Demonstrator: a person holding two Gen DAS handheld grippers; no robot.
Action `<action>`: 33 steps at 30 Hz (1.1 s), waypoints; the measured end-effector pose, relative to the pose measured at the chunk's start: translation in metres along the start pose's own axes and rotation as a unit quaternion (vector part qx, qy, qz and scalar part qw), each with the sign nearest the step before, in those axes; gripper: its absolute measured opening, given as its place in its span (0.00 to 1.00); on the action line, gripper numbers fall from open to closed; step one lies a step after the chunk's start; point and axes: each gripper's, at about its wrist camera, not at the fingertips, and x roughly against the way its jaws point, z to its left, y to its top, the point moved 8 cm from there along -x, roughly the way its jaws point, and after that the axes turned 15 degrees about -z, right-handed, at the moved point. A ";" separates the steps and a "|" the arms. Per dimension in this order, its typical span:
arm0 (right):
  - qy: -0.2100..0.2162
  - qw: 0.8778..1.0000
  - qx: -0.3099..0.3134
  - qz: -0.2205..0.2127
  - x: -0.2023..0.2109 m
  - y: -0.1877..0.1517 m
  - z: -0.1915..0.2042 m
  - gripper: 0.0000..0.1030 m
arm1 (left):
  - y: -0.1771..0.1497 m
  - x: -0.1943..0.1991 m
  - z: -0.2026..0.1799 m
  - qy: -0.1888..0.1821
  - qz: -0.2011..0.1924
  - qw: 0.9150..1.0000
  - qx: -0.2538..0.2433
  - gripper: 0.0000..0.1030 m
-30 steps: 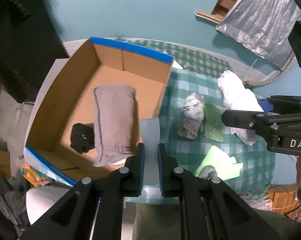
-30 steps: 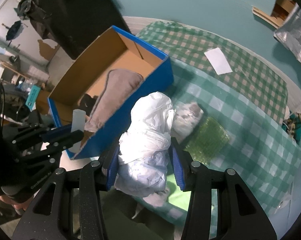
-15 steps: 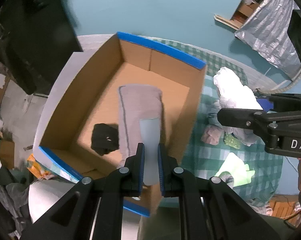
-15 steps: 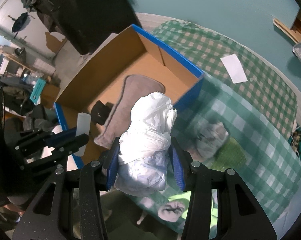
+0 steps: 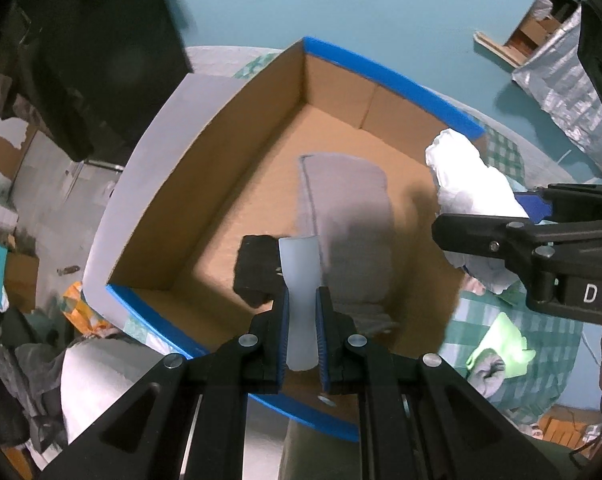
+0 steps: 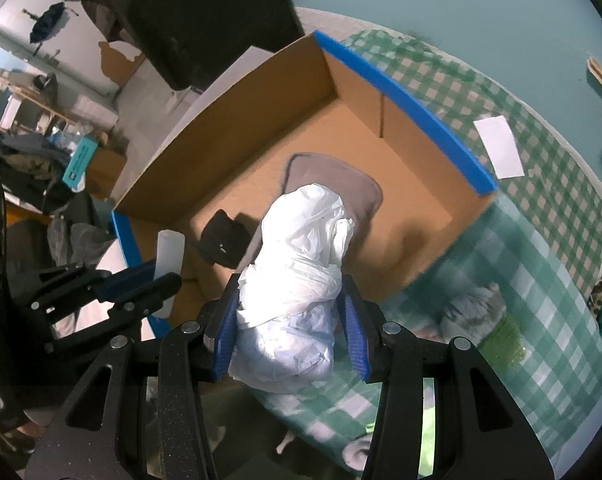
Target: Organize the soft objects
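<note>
Both tongs hang over the open box (image 6: 405, 108), pointing steeply down, so the bare cardboard floor lies straight beneath each load. The left tongs (image 5: 302, 308) clamp a pale soft tube (image 5: 299, 264), long axis along the fingers, above the black item (image 5: 253, 268) and grey cloth (image 5: 345, 208). The right tongs (image 6: 289, 320) grip a crumpled white bag bundle (image 6: 297, 264), nearer the box's right wall.

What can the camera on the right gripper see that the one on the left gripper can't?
Only the right view shows the white paper sheet on the checked tablecloth. Only the left view shows the silver tarp. Both show the cardboard box, the grey cushion, the black cloth, the white plastic bag and the translucent tube.
</note>
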 end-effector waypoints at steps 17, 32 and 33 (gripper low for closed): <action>-0.023 1.000 0.004 0.013 -0.027 0.007 0.013 0.57 | -0.002 -0.019 0.022 0.015 0.021 1.000 0.011 0.25; -0.027 0.999 -0.015 -0.011 -0.004 0.008 0.004 0.65 | 0.000 -0.004 0.010 0.009 0.002 1.000 -0.003 0.42; -0.027 0.999 -0.015 -0.013 -0.001 0.008 0.004 0.65 | 0.001 -0.002 0.009 0.009 0.000 1.000 -0.004 0.43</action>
